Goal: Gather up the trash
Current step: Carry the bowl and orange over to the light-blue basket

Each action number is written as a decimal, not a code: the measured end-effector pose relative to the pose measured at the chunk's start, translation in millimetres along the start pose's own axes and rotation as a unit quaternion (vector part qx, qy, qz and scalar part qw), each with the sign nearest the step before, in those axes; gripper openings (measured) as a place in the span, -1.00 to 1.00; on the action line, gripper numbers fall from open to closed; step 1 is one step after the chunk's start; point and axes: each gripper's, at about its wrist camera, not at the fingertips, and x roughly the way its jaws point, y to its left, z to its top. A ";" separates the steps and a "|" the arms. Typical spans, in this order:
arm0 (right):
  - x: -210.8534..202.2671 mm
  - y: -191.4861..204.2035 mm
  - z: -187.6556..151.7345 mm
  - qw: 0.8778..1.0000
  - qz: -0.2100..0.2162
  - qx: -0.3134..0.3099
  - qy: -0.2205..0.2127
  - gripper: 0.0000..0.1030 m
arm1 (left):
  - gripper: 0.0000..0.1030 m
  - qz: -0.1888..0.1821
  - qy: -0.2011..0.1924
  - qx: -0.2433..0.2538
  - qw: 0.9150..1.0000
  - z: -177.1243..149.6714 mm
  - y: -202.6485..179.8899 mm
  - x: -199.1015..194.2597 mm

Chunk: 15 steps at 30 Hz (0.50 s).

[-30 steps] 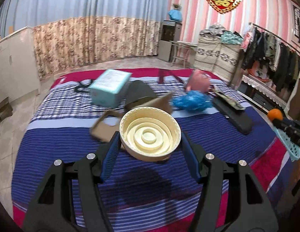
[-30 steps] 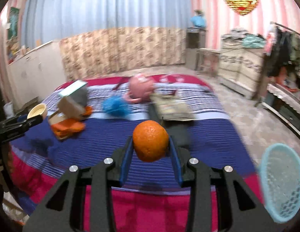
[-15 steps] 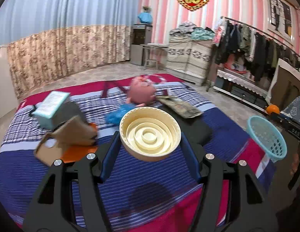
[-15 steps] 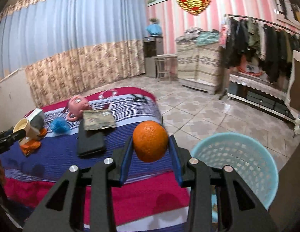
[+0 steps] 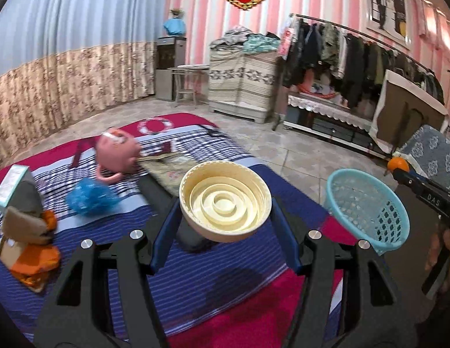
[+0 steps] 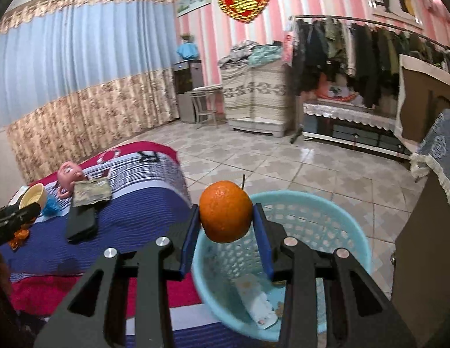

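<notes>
My left gripper (image 5: pixel 225 203) is shut on a cream round lid (image 5: pixel 225 200), held over the striped bed (image 5: pixel 196 275). My right gripper (image 6: pixel 226 213) is shut on an orange (image 6: pixel 226 211) and hangs over the near rim of the light blue basket (image 6: pixel 335 217), which holds a crumpled wrapper (image 6: pixel 257 301). In the left wrist view the blue basket (image 5: pixel 367 203) stands on the floor right of the bed, with the right gripper and its orange (image 5: pixel 397 163) above its far edge. In the right wrist view the cream lid (image 6: pixel 33 195) shows at far left.
On the bed lie a pink toy (image 5: pixel 116 150), a blue pouf (image 5: pixel 91 197), a patterned flat packet (image 5: pixel 169 171), a black flat case (image 6: pixel 81 221), a teal box (image 5: pixel 11 184) and brown and orange wrappers (image 5: pixel 27 249). Clothes rack (image 5: pixel 355 55) and cabinet (image 5: pixel 242 81) line the tiled floor.
Both grippers have swung right, away from the bed's middle toward the basket. The basket went from the view's edge to right under the orange. Both grips are unchanged.
</notes>
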 end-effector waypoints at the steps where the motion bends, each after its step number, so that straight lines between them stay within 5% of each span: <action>1: 1.8 -6.8 -0.7 1.000 -0.004 0.006 0.001 -0.28 | 0.18 -0.005 0.000 0.003 1.000 1.3 -6.1 3.2; 15: 7.1 -66.9 -10.1 0.998 -0.044 0.045 0.005 -0.28 | 0.18 -0.053 0.009 0.038 0.998 8.3 -85.9 42.3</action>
